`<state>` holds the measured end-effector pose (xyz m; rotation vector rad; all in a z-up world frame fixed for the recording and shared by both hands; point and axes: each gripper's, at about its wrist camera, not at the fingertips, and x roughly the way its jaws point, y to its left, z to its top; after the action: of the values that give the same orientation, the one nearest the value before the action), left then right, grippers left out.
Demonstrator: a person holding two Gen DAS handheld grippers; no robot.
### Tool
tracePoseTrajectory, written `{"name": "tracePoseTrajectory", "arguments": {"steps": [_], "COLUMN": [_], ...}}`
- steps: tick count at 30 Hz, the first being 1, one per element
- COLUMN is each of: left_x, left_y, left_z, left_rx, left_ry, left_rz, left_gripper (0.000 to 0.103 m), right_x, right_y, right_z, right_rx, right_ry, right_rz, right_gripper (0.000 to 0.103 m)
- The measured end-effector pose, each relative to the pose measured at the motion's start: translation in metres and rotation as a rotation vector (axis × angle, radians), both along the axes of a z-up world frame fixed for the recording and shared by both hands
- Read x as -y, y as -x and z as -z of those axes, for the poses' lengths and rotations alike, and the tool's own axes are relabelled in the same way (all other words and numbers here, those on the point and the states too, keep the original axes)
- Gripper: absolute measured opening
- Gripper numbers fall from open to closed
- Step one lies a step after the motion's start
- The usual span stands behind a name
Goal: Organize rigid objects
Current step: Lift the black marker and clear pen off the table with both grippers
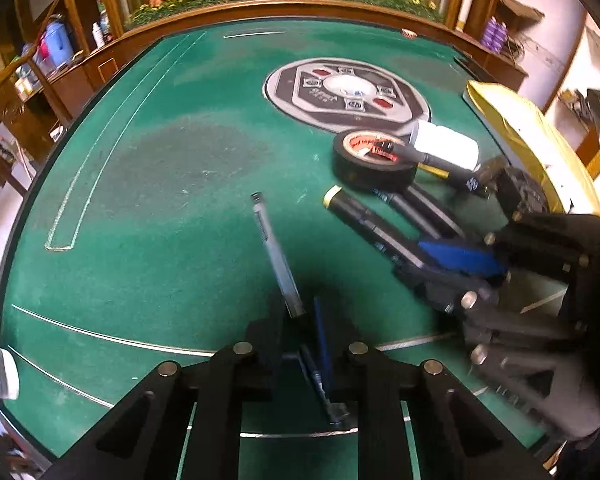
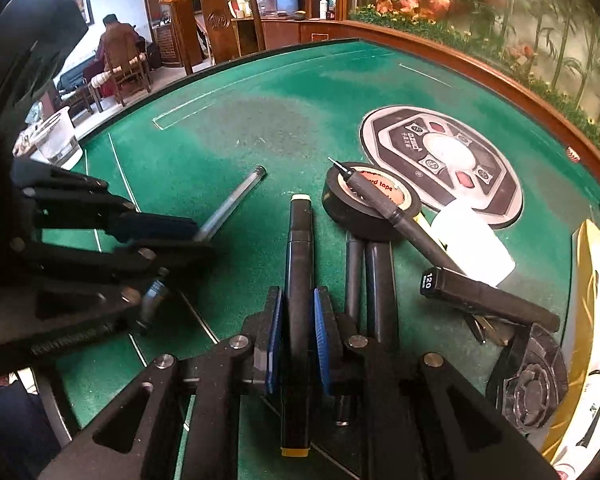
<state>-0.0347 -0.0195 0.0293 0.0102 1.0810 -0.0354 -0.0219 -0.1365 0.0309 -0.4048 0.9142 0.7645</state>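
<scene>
My left gripper [image 1: 300,312] is shut on a clear pen [image 1: 274,248] that points forward over the green felt table [image 1: 160,160]. The pen also shows in the right wrist view [image 2: 236,198]. My right gripper [image 2: 296,332] is shut on a black marker with a yellow end cap [image 2: 299,264], seen from the left wrist view too [image 1: 364,220]. A roll of black tape [image 2: 366,204] lies ahead with a black fine-tip pen [image 2: 384,206] resting across it. Two black pens [image 2: 370,280] lie beside the marker. Another black marker labelled 120 [image 2: 488,300] lies at right.
A round grey panel [image 2: 444,164] is set in the table centre. A white bottle [image 2: 472,240] lies by the tape. A yellow bag [image 2: 588,320] and a black round object [image 2: 532,380] sit at right. A clear plastic cup [image 2: 56,140] stands at the left edge.
</scene>
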Motion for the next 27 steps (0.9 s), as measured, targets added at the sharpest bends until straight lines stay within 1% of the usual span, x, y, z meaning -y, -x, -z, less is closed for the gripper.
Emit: {"name": "tracePoseTrajectory", "arguments": {"steps": [2,4,7,8,10,16,20,27], "left_x": [-0.004,-0.005,-0.001,-0.001,-0.002,-0.013,-0.015,-0.003], "left_y": [0.003,0.004,0.008,0.008,0.007,0.007,0.009,0.009], "left_z": [0.000,0.001,0.001,0.001,0.001,-0.004,-0.016,-0.036], "left_rx": [-0.001,0.009,0.036,0.044,0.048,0.061,0.082,0.117], "left_ry": [-0.002,-0.003,-0.053,-0.054,-0.024,0.041,0.085,0.122], "left_rz": [0.006,0.009,0.008,0.004,-0.002,-0.057,-0.061,-0.046], "left_gripper": [0.014,0.017,0.024,0.021,0.010,0.009,0.009,0.009], "right_x": [0.002,0.002,0.002,0.002,0.002,0.010,0.016,0.031], "right_y": [-0.002,-0.002,-0.002,-0.002,-0.002,-0.003,-0.003,-0.006], "right_z": [0.000,0.000,0.001,0.001,0.000,-0.009,-0.016,-0.030], "right_rx": [-0.007,-0.002,-0.003,-0.004,-0.007,-0.019,-0.028,-0.034], "right_ry": [-0.005,-0.003,-0.006,-0.009,-0.014,-0.096,-0.156,-0.247], "right_rz": [0.000,-0.002,-0.001,0.002,0.010,0.029,0.031,0.069], "right_gripper": [0.015,0.015,0.015,0.015,0.014,0.014,0.014,0.014]}}
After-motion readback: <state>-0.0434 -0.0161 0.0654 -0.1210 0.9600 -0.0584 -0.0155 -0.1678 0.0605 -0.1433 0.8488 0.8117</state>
